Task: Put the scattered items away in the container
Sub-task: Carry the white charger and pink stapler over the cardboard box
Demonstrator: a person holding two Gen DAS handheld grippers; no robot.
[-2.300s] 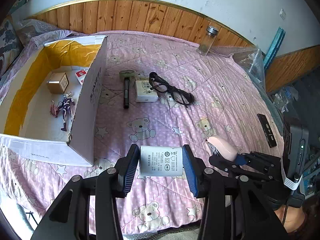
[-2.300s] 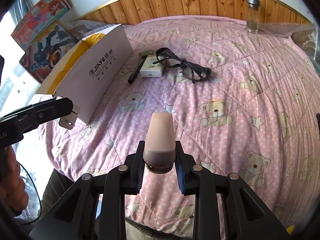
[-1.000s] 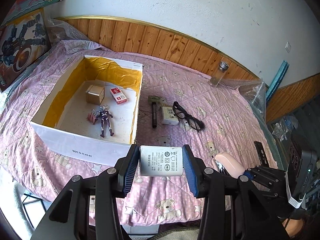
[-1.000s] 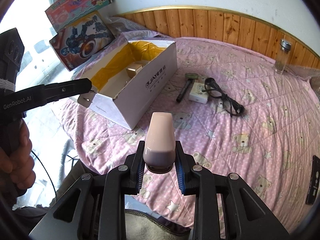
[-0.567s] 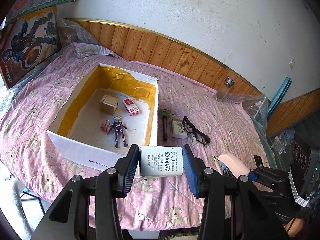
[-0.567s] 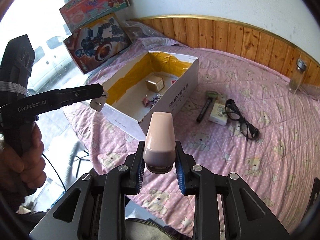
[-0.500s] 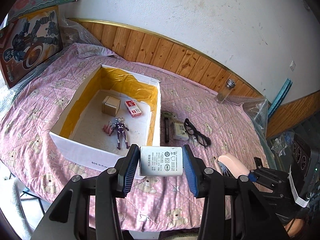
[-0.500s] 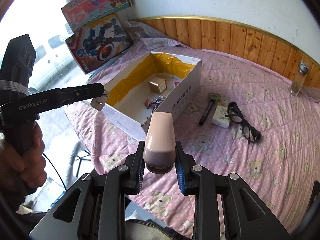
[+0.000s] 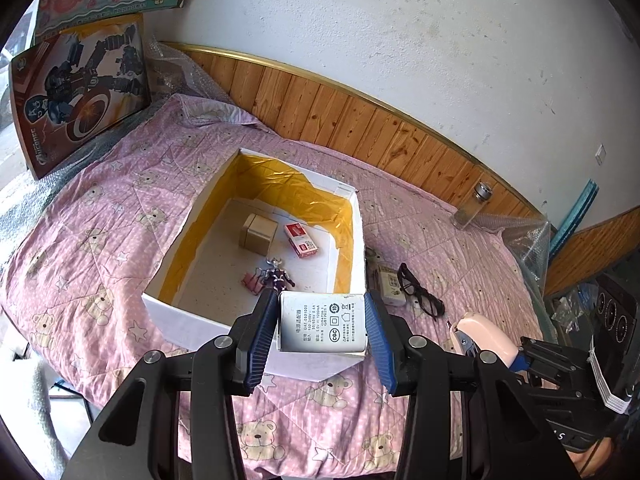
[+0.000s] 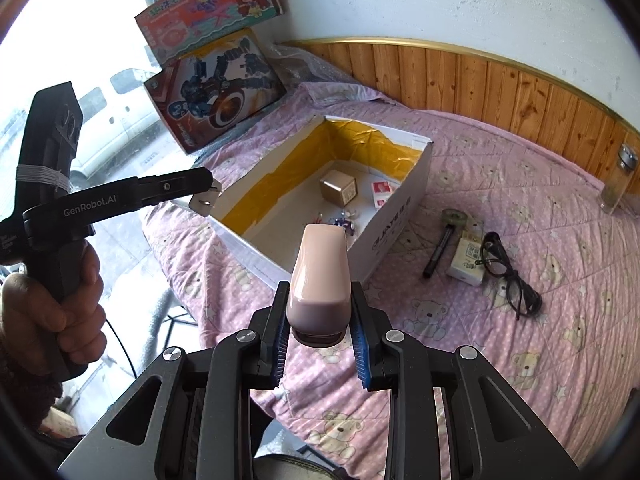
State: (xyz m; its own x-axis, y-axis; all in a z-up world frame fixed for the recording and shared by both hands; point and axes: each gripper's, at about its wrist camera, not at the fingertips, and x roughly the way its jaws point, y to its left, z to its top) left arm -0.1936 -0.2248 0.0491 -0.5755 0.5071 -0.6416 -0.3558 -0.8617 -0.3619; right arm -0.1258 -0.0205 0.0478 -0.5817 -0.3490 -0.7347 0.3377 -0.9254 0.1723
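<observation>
Above the box's [image 9: 256, 322] six-o'clock edge, left gripper [image 9: 322, 330] clamps the white adapter [image 9: 322, 327]; right gripper [image 10: 319, 328] grips the pink stapler [image 10: 320, 276].

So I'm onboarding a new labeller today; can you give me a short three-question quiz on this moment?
1. True or false: the left tool holds a white power adapter.
2. What does the right tool grip? A) glasses B) pink stapler C) glass jar
3. Fill in: the toy figure lies inside the ____.

Key: 1 true. 2 B, the pink stapler; the glasses lie on the quilt and the glass jar stands by the wooden panelling. 3 the white box.
</observation>
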